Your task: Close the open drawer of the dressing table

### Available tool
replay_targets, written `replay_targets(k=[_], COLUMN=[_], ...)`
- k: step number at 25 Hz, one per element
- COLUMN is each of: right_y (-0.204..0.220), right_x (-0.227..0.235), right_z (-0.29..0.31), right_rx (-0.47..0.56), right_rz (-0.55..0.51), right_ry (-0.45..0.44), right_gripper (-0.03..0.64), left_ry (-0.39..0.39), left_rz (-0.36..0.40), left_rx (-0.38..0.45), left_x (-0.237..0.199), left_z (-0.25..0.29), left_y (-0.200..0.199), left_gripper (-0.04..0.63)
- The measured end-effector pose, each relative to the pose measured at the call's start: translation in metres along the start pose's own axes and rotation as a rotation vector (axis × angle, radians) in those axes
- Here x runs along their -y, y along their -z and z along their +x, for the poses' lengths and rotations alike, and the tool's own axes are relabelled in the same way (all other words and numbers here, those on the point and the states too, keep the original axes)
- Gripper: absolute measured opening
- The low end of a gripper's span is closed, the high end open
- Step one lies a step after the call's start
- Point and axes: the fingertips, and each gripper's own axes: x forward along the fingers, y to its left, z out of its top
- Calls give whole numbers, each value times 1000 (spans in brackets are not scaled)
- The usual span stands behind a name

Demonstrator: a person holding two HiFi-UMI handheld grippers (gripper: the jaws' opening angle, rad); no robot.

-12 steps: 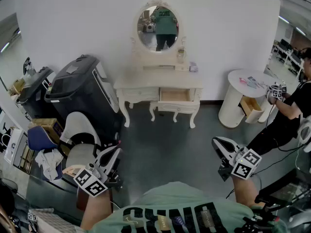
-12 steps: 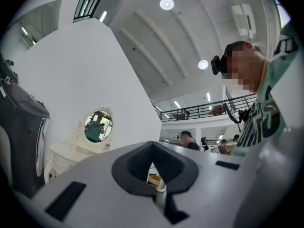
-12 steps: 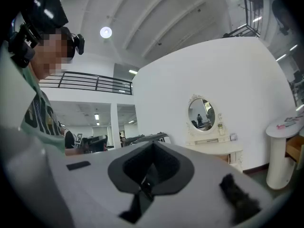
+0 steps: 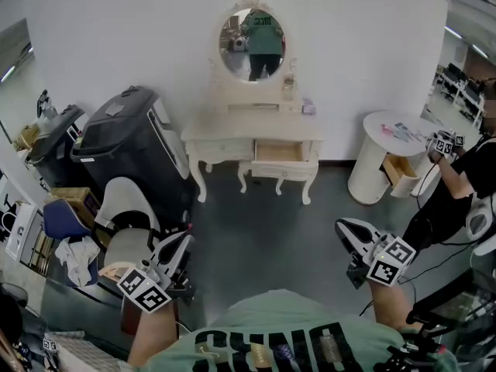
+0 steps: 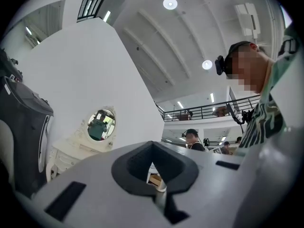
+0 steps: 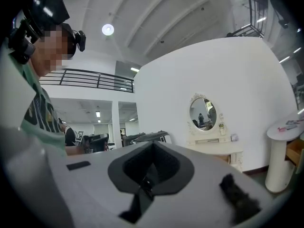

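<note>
Hardly anything is changing since half a second ago. My right gripper point(image 4: 342, 226) is drifting a touch to the left, and the person point(image 4: 453, 184) at the far right is lifting a hand slightly higher. My left gripper point(image 4: 183, 241) is keeping its place. I am holding both grippers low in front of me with their jaws clenched together and nothing between them.

Across the dark floor point(image 4: 256, 231), well apart from both grippers, the dressing table point(image 4: 232, 138) is standing against the white wall under its oval mirror point(image 4: 252, 37). Its drawer point(image 4: 279, 153), on the right-hand side, is sticking out open. A black bin point(image 4: 124, 142) is standing just beside the dressing table's left end, and a round white table point(image 4: 380, 130) is standing off to its right.
</note>
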Motion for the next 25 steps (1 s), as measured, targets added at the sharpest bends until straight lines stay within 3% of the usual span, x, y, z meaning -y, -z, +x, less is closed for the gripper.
replay_targets(k=[16, 25], right_y=[-2, 4], right_x=[32, 57], right_z=[-16, -13], right_rx=[2, -59], right_rz=[33, 25], right_ry=[-12, -104], right_gripper=[5, 6], left_ry=[-44, -150], left_rz=[-19, -40], left_rx=[-22, -14], left_x=[14, 40], left_z=[28, 45], left_y=[16, 39], left_gripper=[-3, -3])
